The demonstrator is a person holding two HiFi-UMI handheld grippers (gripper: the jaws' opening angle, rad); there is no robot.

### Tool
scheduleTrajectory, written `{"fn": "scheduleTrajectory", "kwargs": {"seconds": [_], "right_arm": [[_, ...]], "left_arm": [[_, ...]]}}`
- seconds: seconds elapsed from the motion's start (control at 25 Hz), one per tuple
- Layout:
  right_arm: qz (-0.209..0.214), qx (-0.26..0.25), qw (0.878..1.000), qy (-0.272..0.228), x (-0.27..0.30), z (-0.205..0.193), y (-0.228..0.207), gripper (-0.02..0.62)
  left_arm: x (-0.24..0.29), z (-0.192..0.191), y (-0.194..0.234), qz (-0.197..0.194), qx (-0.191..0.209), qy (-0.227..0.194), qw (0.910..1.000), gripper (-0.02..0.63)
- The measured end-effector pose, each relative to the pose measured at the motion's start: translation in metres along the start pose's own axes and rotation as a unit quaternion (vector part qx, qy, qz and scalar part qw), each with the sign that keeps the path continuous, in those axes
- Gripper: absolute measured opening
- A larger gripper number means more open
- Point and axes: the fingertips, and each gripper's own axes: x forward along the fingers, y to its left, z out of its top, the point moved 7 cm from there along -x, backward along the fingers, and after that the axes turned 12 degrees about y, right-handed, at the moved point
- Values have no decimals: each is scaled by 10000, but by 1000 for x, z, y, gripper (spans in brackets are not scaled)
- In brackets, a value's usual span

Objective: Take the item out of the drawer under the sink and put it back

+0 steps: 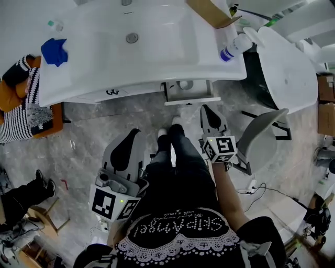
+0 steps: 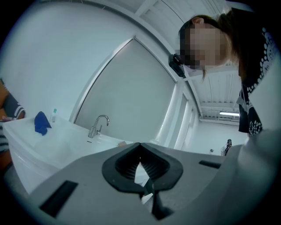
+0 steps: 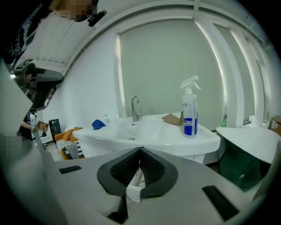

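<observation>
The white drawer point(image 1: 191, 93) under the sink point(image 1: 99, 73) stands pulled out a little, and a pale round item point(image 1: 184, 84) lies inside it. My right gripper point(image 1: 206, 109) is shut just in front of the drawer's right end, with nothing held. In the right gripper view its jaws point(image 3: 140, 150) meet, and a white edge of the drawer point(image 3: 134, 186) shows through the gap below them. My left gripper point(image 1: 134, 134) hangs lower and to the left, over the floor. It is shut and empty, and in its own view point(image 2: 140, 145) it points up past the sink point(image 2: 52, 145).
A spray bottle point(image 1: 233, 48) and a piece of cardboard point(image 1: 212, 11) sit on the sink's right end, a blue cloth point(image 1: 54, 51) on its left. A white tub point(image 1: 293, 68) and a grey panel point(image 1: 261, 137) stand at the right. An orange seat with striped cloth point(image 1: 23, 104) is at the left.
</observation>
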Motion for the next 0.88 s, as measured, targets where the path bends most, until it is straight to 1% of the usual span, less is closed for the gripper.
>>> {"fn": "scheduleTrajectory", "kwargs": {"seconds": [0.12, 0.32, 0.56, 0.72, 0.88], "right_arm": [[-15, -135, 9997, -197, -13, 17, 5, 20], [76, -314, 9981, -515, -34, 43, 14, 20], [282, -354, 9938, -1016, -59, 78, 24, 20], [297, -499, 9912, -1188, -76, 89, 28, 20], [243, -889, 9877, -1266, -96, 95, 36, 20]], "left_arm": [[-5, 10, 0, 1, 111, -142, 9998, 5], [-14, 23, 1, 61, 221, -419, 9989, 5], [-22, 35, -5, 91, 369, -633, 9973, 5], [-25, 36, -10, 52, 475, -681, 9965, 5], [-26, 35, -11, 76, 555, -641, 9964, 5]]}}
